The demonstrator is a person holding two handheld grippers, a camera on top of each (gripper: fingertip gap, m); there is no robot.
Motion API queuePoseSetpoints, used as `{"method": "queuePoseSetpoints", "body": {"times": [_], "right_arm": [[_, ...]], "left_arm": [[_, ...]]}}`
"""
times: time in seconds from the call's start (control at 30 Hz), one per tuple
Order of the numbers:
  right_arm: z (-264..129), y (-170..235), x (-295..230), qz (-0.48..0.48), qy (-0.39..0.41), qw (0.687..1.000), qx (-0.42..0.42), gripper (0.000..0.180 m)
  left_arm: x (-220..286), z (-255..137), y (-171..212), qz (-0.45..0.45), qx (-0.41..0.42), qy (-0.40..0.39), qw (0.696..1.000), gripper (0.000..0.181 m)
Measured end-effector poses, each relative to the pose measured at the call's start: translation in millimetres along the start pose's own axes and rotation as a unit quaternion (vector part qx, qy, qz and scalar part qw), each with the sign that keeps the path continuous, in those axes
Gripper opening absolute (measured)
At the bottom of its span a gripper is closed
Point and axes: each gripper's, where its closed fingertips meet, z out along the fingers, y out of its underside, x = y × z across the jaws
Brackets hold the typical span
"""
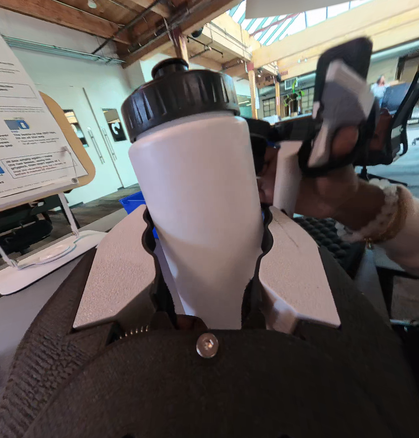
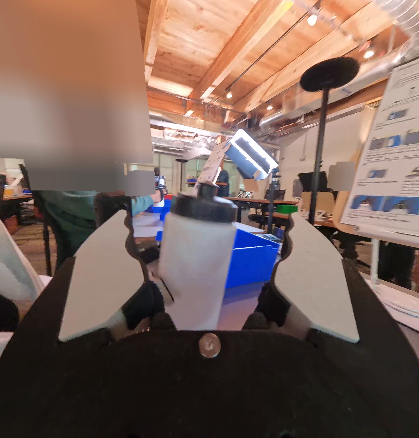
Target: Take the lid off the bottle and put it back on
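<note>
My left hand-held gripper [image 1: 207, 239] pinches the white sports bottle [image 1: 199, 189] low on its body; black screw lid [image 1: 180, 102] on. My right hand-held gripper [image 2: 207, 239] is spread, approaching. Risk: bottle twisting in that low grip.

printed instruction sheet [image 1: 25, 118] on stand: text and pictures | second sheet [image 2: 393, 166]: same | bottle [image 1: 196, 189]: unmarked

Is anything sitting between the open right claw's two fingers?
Yes: in the right wrist view, the white bottle with its black lid stands between the right claw's fingers, untouched by either.
</note>
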Motion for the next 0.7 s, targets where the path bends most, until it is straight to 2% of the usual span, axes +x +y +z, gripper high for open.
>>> {"method": "queuePoseSetpoints", "body": {"times": [0.13, 0.33, 0.5, 0.7], "right_arm": [[20, -9, -13, 0.012, -0.016, 1.0, -0.012, 0.121], [34, 29, -16, 0.016, -0.041, 0.988, -0.148, 0.118], [40, 38, -26, -0.006, -0.065, 0.982, -0.176, 0.091], [39, 40, -25, -0.003, -0.061, 0.978, -0.2, 0.082]], "left_arm": [[16, 2, 8, 0.018, -0.003, 0.035, 0.999, 0.089], [23, 1, 11, 0.027, 0.02, 0.051, 0.998, 0.09], [21, 1, 12, 0.018, 0.016, 0.047, 0.999, 0.091], [22, 1, 14, 0.004, 0.0, 0.051, 0.999, 0.089]]}}
